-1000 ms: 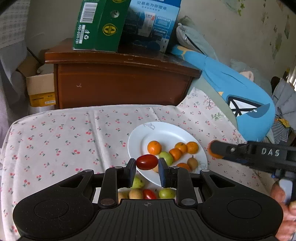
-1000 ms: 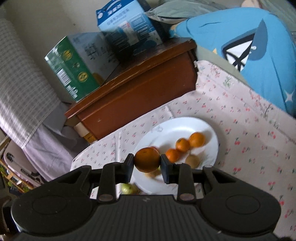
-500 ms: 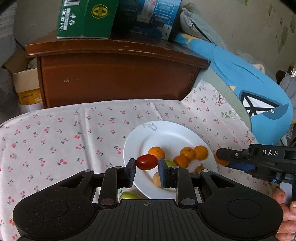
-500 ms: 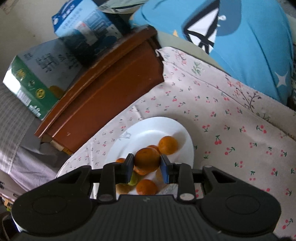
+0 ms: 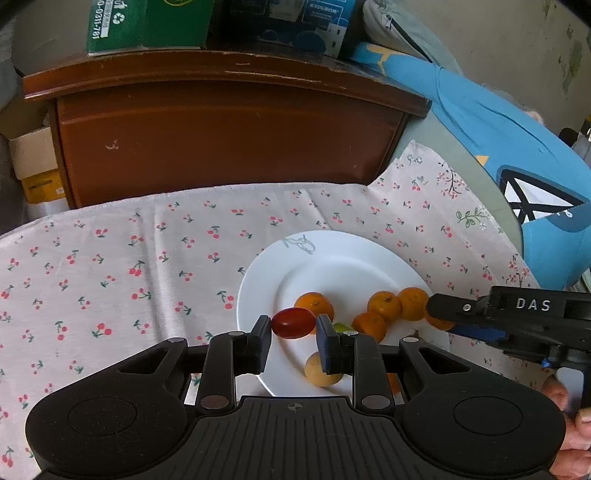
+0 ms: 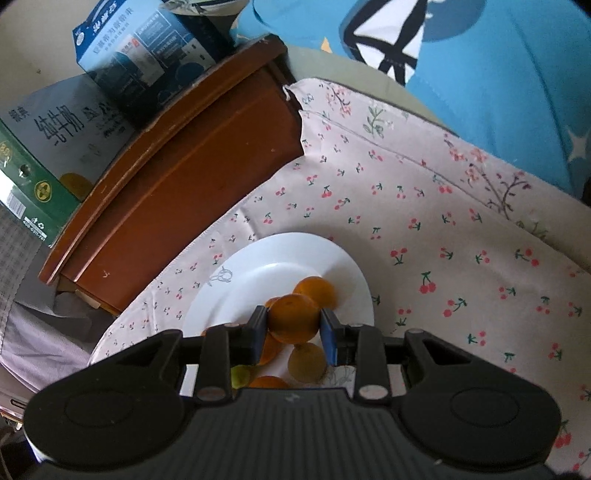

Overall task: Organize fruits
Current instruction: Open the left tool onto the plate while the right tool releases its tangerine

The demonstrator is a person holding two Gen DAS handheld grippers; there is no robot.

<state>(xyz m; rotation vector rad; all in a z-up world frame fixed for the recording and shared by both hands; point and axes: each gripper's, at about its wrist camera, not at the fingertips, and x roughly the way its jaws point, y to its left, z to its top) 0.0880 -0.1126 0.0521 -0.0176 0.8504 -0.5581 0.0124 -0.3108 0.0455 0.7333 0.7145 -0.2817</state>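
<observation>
My left gripper [image 5: 293, 328] is shut on a red cherry tomato [image 5: 293, 323], held just above the near left part of the white plate [image 5: 332, 254]. My right gripper [image 6: 293, 325] is shut on an orange [image 6: 293, 319] over the same plate [image 6: 266, 254]; it also shows in the left wrist view [image 5: 439, 317] at the plate's right edge. On the plate lie several oranges [image 5: 384, 304], a green fruit [image 5: 341, 327], a brown kiwi [image 6: 306, 363] and a yellowish fruit [image 5: 321, 373].
The plate rests on a cherry-print cloth [image 5: 147, 258]. Behind it stands a brown wooden cabinet [image 5: 221, 129] with a green carton [image 5: 147, 22] and a blue carton [image 6: 147, 48] on top. A blue plush cushion [image 5: 517, 147] lies to the right.
Both grippers have moved forward and lower toward the plate with their fruits still held. The loose fruits on the cloth near the left gripper have dropped out of view.
</observation>
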